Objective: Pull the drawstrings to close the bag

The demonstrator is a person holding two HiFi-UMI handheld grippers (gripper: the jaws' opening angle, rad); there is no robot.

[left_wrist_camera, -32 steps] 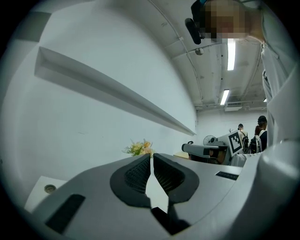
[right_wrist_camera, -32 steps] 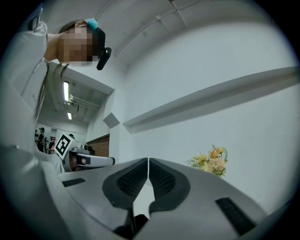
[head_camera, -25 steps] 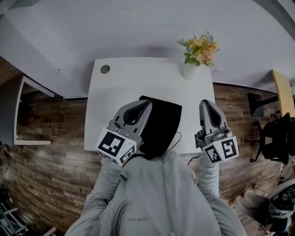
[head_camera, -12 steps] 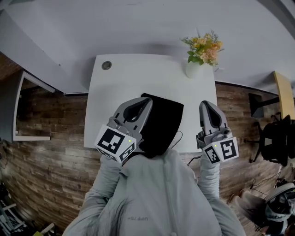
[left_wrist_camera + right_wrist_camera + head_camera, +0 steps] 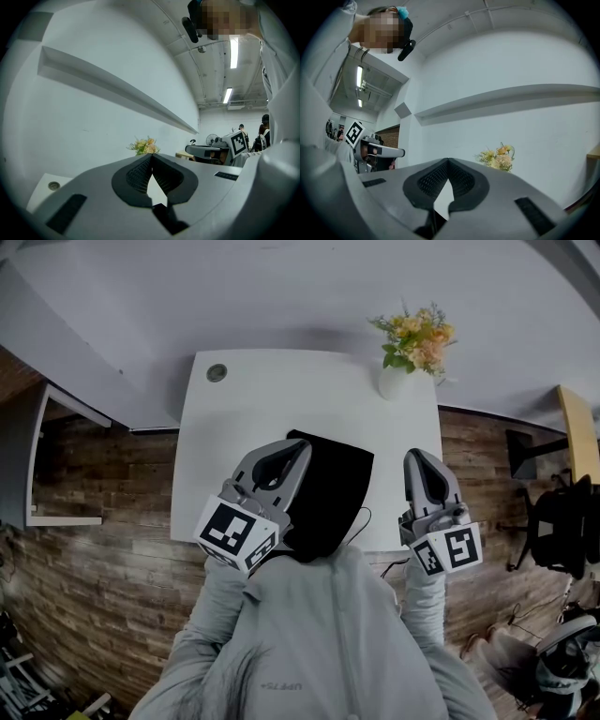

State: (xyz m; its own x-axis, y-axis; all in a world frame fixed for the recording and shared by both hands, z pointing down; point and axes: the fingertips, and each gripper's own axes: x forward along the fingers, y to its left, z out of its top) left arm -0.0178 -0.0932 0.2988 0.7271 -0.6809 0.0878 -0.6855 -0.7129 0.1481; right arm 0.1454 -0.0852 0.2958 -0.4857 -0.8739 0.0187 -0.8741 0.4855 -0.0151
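A black drawstring bag (image 5: 333, 486) lies on the white table (image 5: 253, 418), close to its near edge. A thin dark cord (image 5: 364, 516) loops out from the bag's right side. My left gripper (image 5: 299, 447) hovers over the bag's left edge, jaws shut with nothing between them. My right gripper (image 5: 416, 456) is held to the right of the bag, apart from it, also shut and empty. Both grippers point level toward the far wall. The left gripper view shows closed tips (image 5: 151, 155) and the right gripper view shows closed tips (image 5: 448, 160); neither shows the bag.
A white vase of yellow and orange flowers (image 5: 411, 341) stands at the table's far right corner. A round cable hole (image 5: 217, 373) sits at the far left corner. Wood flooring surrounds the table, with dark equipment (image 5: 562, 521) at the right.
The right gripper has rolled slightly in the hand. The left gripper and the bag have stayed where they were.
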